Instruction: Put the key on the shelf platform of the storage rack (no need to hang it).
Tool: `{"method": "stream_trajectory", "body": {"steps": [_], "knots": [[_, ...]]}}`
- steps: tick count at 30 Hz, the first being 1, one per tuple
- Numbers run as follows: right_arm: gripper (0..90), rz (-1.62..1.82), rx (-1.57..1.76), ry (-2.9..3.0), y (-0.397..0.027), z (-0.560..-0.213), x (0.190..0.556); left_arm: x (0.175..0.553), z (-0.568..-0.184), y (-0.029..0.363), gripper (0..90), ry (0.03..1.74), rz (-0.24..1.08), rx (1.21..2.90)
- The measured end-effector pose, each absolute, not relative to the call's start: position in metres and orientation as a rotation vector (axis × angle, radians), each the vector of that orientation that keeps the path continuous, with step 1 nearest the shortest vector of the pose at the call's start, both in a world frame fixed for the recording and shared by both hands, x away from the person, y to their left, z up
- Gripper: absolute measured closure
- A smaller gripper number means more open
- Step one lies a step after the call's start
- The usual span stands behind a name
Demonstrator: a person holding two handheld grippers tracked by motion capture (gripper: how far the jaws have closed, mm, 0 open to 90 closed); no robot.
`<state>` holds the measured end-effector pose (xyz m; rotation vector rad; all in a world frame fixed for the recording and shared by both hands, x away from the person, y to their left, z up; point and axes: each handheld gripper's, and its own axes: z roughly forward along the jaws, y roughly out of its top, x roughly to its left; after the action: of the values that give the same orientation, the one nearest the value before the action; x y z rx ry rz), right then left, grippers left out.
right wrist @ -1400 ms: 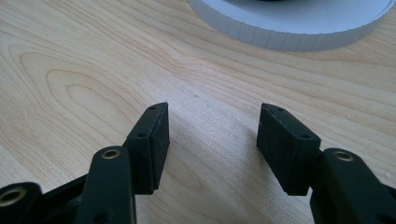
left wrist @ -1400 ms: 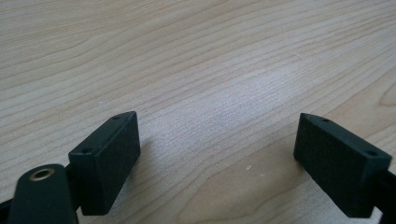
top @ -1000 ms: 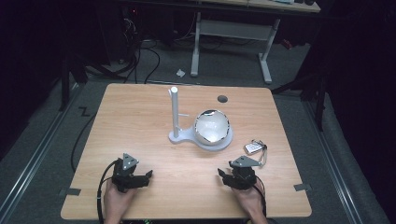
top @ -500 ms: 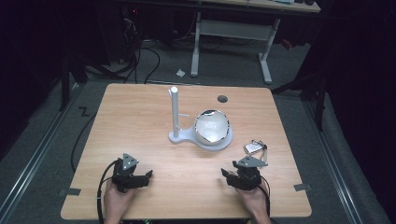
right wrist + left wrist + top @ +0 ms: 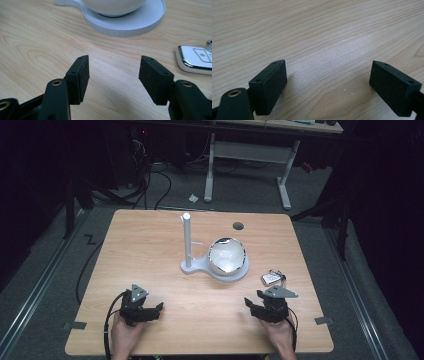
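Both hand-held grippers rest low over the wooden table (image 5: 150, 250) near its front edge. My left gripper (image 5: 156, 309) is at the front left, open wide (image 5: 327, 85), with bare wood between its jaws. My right gripper (image 5: 253, 306) is at the front right, also open (image 5: 113, 77) and holding nothing. A white stand (image 5: 192, 266) with an upright post carries a shiny bowl (image 5: 227, 256) at the table's middle. In the right gripper view, the bowl (image 5: 112, 6) sits on the stand's round base (image 5: 140, 22) straight ahead. A white and silver key fob (image 5: 271, 278) lies just beyond the right gripper, to its right (image 5: 195, 60).
A small dark round hole (image 5: 238, 225) marks the table's far side. The table's front edge runs just behind both hands. Cables, a grey floor and a desk frame (image 5: 250, 155) lie beyond the far edge.
My right gripper has drifted slightly to the right and toward the front edge. The left gripper, the stand, the bowl and the key fob have stayed put.
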<state>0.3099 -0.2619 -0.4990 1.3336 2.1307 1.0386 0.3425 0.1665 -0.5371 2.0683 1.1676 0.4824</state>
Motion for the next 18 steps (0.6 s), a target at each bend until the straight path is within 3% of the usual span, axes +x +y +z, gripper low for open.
{"method": "stream_trajectory", "body": {"steps": [18], "knots": [[45.1, 1.029, 1.407, 2.033, -0.296, -0.485, 0.314, 0.342, -0.537, 0.167, 15.0, 1.168, 0.482, 2.068]]}}
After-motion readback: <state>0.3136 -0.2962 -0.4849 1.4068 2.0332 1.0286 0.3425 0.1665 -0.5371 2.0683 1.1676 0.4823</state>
